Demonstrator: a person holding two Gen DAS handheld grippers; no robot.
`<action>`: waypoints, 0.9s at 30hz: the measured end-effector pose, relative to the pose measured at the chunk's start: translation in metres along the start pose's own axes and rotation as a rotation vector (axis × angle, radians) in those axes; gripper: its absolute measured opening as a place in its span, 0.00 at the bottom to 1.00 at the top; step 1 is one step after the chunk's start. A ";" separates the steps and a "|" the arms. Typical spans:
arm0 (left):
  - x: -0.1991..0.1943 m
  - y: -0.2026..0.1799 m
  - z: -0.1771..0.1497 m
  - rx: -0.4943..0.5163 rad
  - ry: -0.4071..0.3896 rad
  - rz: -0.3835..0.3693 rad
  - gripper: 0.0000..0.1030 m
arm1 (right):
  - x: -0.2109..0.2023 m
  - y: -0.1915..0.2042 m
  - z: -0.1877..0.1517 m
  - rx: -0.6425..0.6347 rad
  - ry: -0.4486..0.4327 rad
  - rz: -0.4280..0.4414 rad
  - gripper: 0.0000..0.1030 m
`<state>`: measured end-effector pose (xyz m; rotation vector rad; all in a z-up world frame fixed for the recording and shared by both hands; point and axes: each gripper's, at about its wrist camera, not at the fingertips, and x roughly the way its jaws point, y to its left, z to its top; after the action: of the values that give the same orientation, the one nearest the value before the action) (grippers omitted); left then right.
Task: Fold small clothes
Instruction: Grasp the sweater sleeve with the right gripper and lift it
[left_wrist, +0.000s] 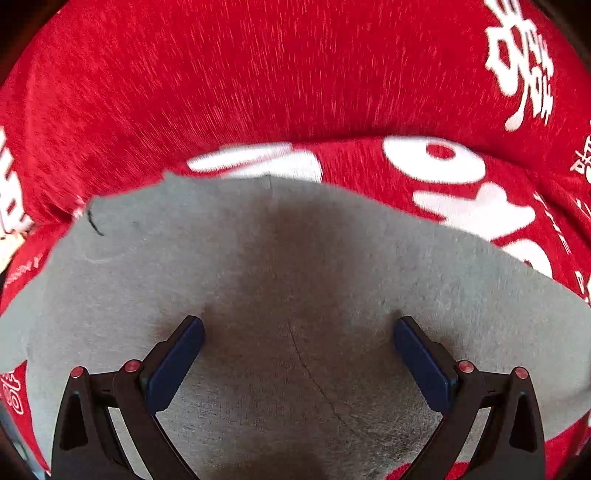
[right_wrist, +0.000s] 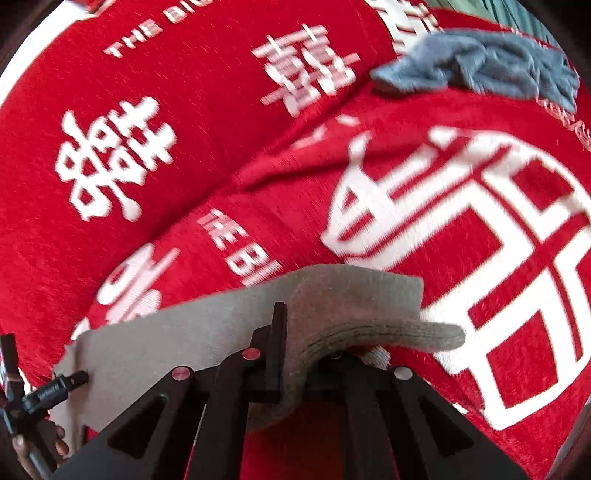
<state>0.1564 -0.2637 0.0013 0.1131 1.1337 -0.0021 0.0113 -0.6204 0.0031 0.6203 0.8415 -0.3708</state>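
Right gripper is clamped shut on the grey garment: jaws together, a bunched edge of the cloth pinched between them and draped over the far finger, with a ribbed cuff-like end sticking out to the tool's right. The rest of that cloth trails flat to the tool's left, lying on the red blanket with its white printed characters and "THE BIG" lettering. At the lower left of the right wrist view the tip of the other tool touches or sits just over the cloth's far corner, with a person's fingers wrapped on its handle; contact can't be confirmed at that size. Left gripper is wide open, blue pads spread apart, nothing between them; tips sit just over the grey garment, which fills the whole area below and ahead of the tool, and whether they touch it isn't clear. A faint seam line runs between the fingers, and a shadow falls on the cloth ahead of the jaws. Garment's far edge ends ahead of the left tool; beyond it, red blanket only. A blue-grey cloth lies crumpled well ahead and to the right of the right tool, well apart from the grey piece. Both views are motion-blurred.
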 end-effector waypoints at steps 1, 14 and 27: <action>0.000 -0.001 -0.001 0.005 -0.003 0.006 1.00 | 0.002 -0.003 0.000 0.005 0.006 -0.001 0.05; -0.031 0.111 -0.035 -0.155 0.004 -0.123 1.00 | -0.099 0.146 0.025 -0.229 -0.156 0.105 0.05; -0.052 0.379 -0.120 -0.567 -0.049 -0.075 1.00 | -0.094 0.505 -0.178 -0.837 -0.147 0.192 0.05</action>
<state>0.0483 0.1209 0.0316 -0.4320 1.0514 0.2474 0.1206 -0.1147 0.1681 -0.1082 0.7071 0.1236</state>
